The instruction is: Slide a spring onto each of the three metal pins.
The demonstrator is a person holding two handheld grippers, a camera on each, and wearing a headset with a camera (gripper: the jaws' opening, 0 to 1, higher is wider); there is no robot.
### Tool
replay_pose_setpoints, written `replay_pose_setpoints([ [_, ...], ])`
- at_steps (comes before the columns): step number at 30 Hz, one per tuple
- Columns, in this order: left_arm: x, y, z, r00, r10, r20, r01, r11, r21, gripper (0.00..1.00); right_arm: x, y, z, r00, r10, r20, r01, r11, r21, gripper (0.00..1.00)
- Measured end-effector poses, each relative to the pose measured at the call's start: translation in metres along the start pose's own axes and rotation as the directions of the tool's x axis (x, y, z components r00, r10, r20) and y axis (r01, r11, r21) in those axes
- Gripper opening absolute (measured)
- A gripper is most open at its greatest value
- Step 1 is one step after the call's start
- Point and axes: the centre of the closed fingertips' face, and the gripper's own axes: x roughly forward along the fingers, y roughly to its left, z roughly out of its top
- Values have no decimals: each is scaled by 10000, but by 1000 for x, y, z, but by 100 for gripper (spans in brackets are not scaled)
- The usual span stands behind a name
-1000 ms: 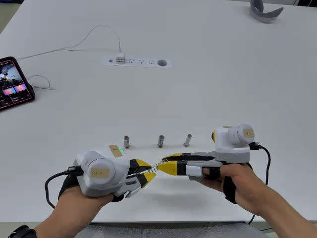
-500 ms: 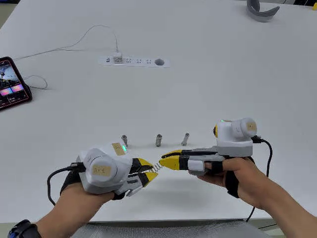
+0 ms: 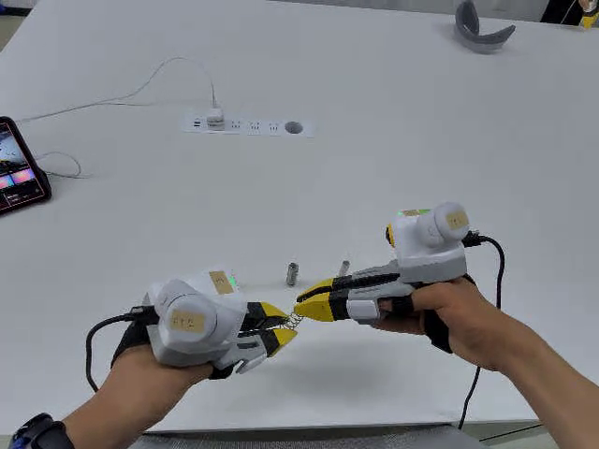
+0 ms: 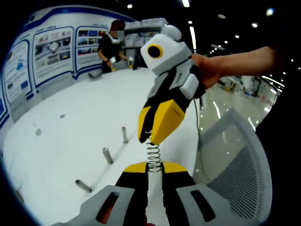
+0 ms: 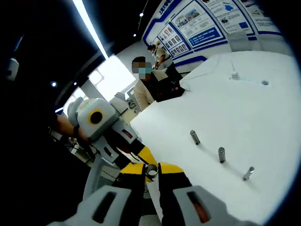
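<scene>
Moving back in, right gripper point(image 3: 302, 309) is meeting left gripper point(image 3: 283, 325) over the table's point(image 3: 374, 140) near edge, with open white surface lying far and left. Pins point(image 3: 292, 273) are standing just beyond. Both grippers are pinching the spring point(image 3: 293, 320), which is spanning their tips.

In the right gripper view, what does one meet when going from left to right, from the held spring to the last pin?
The held spring → pin with a spring on it → second pin with a spring on it → bare pin.
</scene>
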Motion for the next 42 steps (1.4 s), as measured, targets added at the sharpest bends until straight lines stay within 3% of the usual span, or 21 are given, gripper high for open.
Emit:
replay_pose_setpoints([
  [5, 4, 1, 8, 9994, -228, 249, 231, 9997, -123, 9, -4, 1, 4, 9972, -24, -744, -42, 9961, -878, 12],
  [8, 6, 0, 14, 9988, -349, 353, 353, 9993, -100, 9, -8, 1, 4, 9910, -142, -1332, -61, 9886, -1503, 12],
  [14, 11, -6, 27, 9954, -697, 651, 697, 9976, 21, 9, -17, 1, 0, 9672, -243, -2529, -443, 9641, -2619, 13],
  [26, 14, -11, 37, 9905, -1069, 863, 1054, 9942, 223, 9, -23, 3, -4, 9420, -169, -3353, -1086, 9297, -3519, 13],
  [32, 12, -12, 40, 9879, -1234, 935, 1213, 9922, 280, 9, -22, 5, -9, 9330, -77, -3598, -1322, 9225, -3626, 13],
  [34, 12, -13, 40, 9871, -1313, 921, 1288, 9911, 321, 9, -21, 5, -14, 9260, -95, -3773, -1425, 9168, -3730, 13],
  [42, 14, -15, 37, 9867, -1439, 753, 1397, 9885, 581, 10, -21, 5, -16, 9290, -80, -3700, -1337, 9249, -3559, 13],
])
